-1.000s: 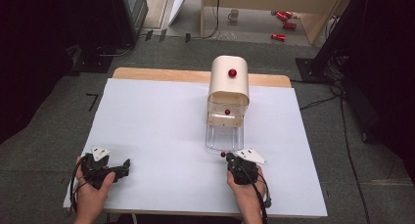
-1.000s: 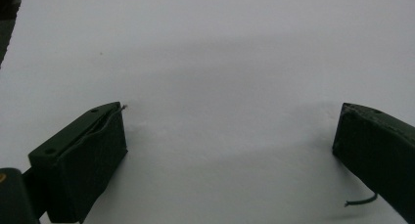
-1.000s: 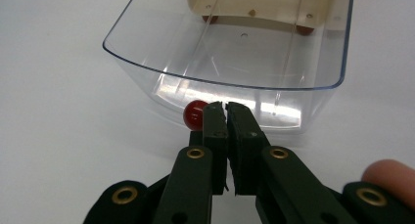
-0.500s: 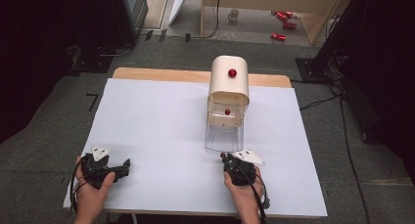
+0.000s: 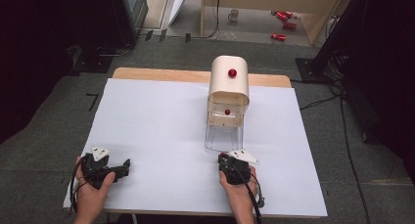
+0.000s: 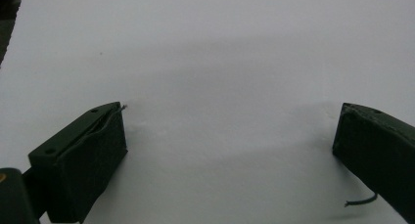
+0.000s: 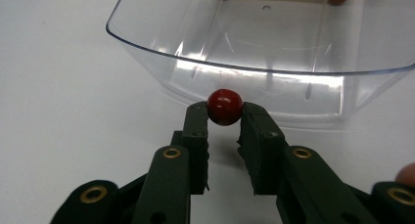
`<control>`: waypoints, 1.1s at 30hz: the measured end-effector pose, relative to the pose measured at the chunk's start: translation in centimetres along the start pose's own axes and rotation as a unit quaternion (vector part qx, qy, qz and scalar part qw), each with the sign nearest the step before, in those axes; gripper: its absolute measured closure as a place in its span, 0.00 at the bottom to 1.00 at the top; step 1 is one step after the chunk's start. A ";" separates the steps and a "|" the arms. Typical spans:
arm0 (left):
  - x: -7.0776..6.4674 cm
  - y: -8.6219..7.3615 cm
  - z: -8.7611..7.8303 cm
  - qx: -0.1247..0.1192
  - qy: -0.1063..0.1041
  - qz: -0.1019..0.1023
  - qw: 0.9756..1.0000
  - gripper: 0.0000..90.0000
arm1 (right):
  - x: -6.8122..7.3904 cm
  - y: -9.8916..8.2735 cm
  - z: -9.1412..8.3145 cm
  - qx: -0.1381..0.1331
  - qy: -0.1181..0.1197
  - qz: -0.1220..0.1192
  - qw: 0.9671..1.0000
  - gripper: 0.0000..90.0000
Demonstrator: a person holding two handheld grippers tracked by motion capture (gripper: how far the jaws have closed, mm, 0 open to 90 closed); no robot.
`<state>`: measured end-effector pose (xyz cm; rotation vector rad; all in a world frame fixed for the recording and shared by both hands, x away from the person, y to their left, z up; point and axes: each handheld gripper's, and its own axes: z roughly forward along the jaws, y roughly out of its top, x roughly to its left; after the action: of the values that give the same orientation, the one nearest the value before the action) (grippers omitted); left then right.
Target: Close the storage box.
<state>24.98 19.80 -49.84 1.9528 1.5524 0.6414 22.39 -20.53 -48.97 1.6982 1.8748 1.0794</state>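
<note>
Where the right gripper (image 7: 225, 117) ends, the red knob (image 7: 224, 106) sits between its tips.

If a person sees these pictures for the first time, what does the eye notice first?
First, the red knob of the clear drawer, pinched between the jaws of the right gripper at the table's near edge. Next, the cream cabinet with a red knob of its own, standing at the far side of the white table. The left gripper rests open at the near left.

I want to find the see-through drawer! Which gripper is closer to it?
Right. The right gripper sits just before the drawer, jaws around its red knob. The left gripper rests far off, near the table's left corner.
</note>
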 end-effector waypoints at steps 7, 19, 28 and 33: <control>0.0 0.0 0.0 0.000 0.000 0.000 1.000 0.00 | 0.1 0.5 -0.4 -0.009 0.001 -0.004 1.000 0.84; 0.0 0.0 0.0 0.000 0.000 0.000 1.000 0.00 | -0.3 2.8 -0.2 -0.020 -0.003 -0.011 1.000 0.84; 0.0 0.0 0.0 0.000 0.000 0.000 1.000 0.00 | -0.7 4.0 1.0 -0.018 -0.005 -0.004 1.000 0.84; 0.0 0.0 0.0 0.000 0.000 0.000 1.000 0.00 | -1.1 4.6 1.7 -0.017 -0.003 -0.001 1.000 0.84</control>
<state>24.97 19.80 -49.84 1.9523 1.5527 0.6408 26.85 -21.25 -46.77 1.6788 1.8444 1.0973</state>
